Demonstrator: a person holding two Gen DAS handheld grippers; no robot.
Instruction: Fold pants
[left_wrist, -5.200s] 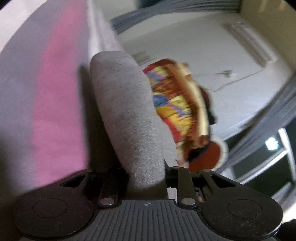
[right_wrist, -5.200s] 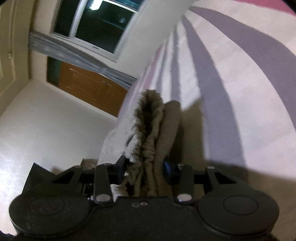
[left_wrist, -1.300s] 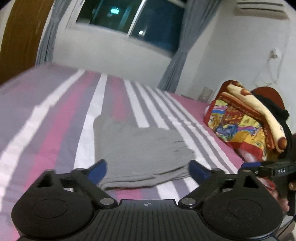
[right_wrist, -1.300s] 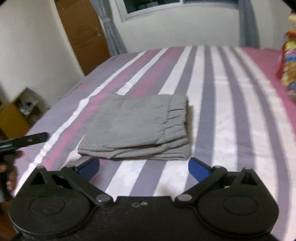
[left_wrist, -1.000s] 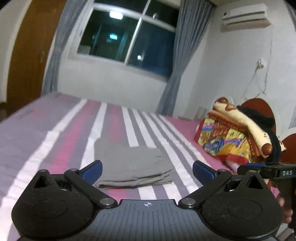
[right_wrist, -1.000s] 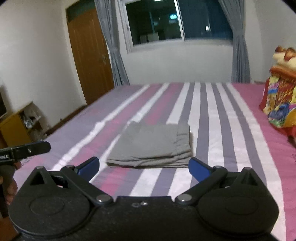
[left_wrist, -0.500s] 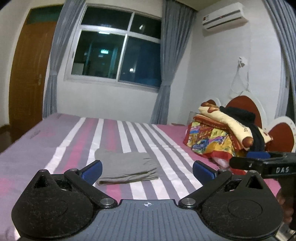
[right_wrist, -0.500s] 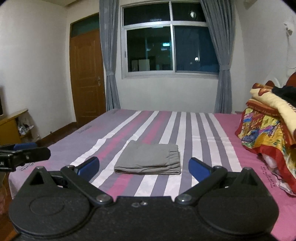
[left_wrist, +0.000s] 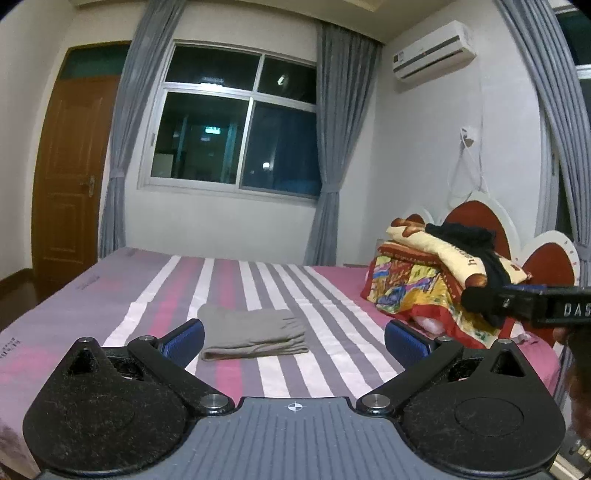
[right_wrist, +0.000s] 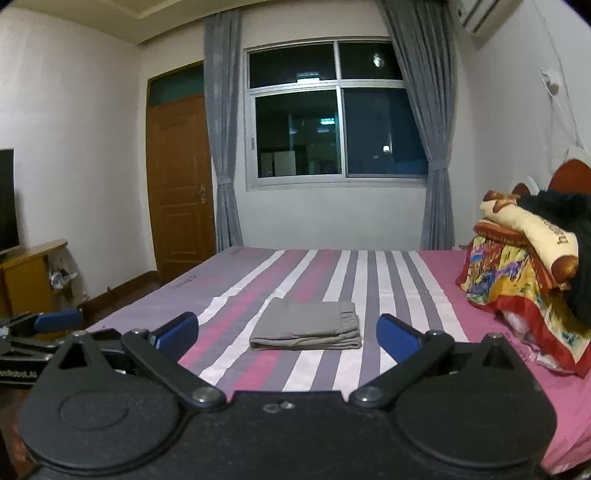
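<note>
We found left tool (left_wrist: 294, 339) and right tool (right_wrist: 287, 336) both spread wide, gripping nothing, well apart from folded grey pants (right_wrist: 306, 329) on bed (right_wrist: 373, 273).

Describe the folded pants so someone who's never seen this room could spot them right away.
Find the bed with the pink, purple and white striped sheet. The pants lie near its middle, a flat grey folded rectangle, plain, unlike the colourful bedding pile by the headboard.

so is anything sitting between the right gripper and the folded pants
Nothing visible. The right gripper is open and held back from the bed, and only bare striped bedsheet lies between it and the folded pants. The pile of blankets sits off to the side.
</note>
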